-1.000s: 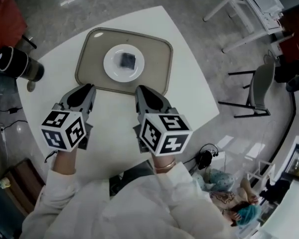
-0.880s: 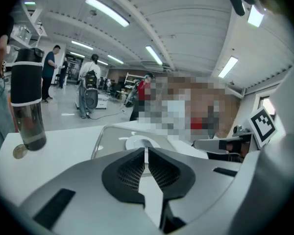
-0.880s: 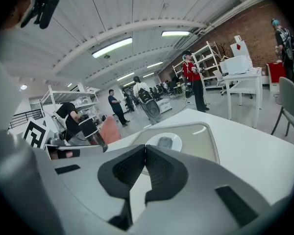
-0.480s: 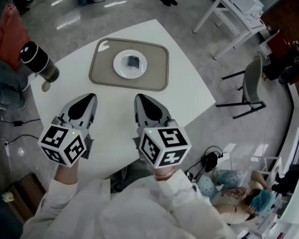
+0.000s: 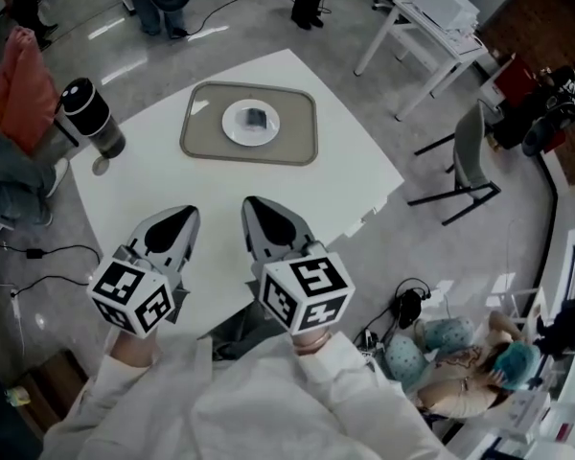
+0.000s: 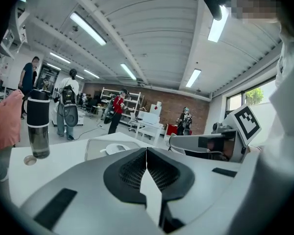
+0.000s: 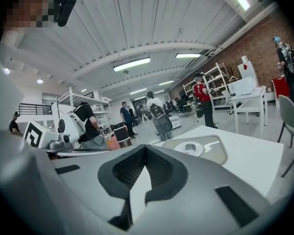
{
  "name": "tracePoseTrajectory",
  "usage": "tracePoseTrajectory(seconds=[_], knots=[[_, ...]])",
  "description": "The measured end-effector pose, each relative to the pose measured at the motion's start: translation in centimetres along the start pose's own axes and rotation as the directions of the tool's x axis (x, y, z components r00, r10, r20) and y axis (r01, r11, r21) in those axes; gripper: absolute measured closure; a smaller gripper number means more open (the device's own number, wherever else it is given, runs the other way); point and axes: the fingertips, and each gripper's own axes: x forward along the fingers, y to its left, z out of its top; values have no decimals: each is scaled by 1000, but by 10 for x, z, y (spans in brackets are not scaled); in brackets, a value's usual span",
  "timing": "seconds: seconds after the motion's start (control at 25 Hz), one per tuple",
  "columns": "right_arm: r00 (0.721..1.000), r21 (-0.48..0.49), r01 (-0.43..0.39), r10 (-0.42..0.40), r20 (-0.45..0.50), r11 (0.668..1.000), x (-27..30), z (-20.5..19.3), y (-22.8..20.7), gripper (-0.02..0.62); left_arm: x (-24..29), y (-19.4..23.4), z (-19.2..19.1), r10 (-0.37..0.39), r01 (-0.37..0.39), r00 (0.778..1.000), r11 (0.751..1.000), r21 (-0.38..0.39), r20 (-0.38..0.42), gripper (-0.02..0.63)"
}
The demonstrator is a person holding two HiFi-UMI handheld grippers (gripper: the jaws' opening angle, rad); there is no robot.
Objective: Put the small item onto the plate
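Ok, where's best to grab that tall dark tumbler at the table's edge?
Probably round the middle of the tumbler, coming in level from the tray side. It stands upright, a slim cylinder, with bare table on that side.

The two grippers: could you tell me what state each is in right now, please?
Left gripper: shut, holding nothing.
Right gripper: shut, holding nothing.

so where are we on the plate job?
Done: the small item sits on the plate in the tray. In hand: nothing; left claw and right claw are both shut and empty, over the near side of the table, apart from the tray. Left: nothing visible.
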Motion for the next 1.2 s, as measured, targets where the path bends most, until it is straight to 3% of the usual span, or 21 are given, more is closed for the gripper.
tracePoseTrajectory(seconds=[0.28,0.6,1.2], knots=[[998,-46,8,-10,-59,999,-16,-16,14,581,-19,-15,-10,-5,5,1000,1000,-7,-8,595],[975,-112,-209,200,-93,971,-23,-20,43,580,-18,-32,-14,-35,35,999,998,-46,-9,595],[908,-243,-375,302,-289,894,-25,-32,43,581,-8,-36,-29,-37,32,997,997,-73,-67,595]])
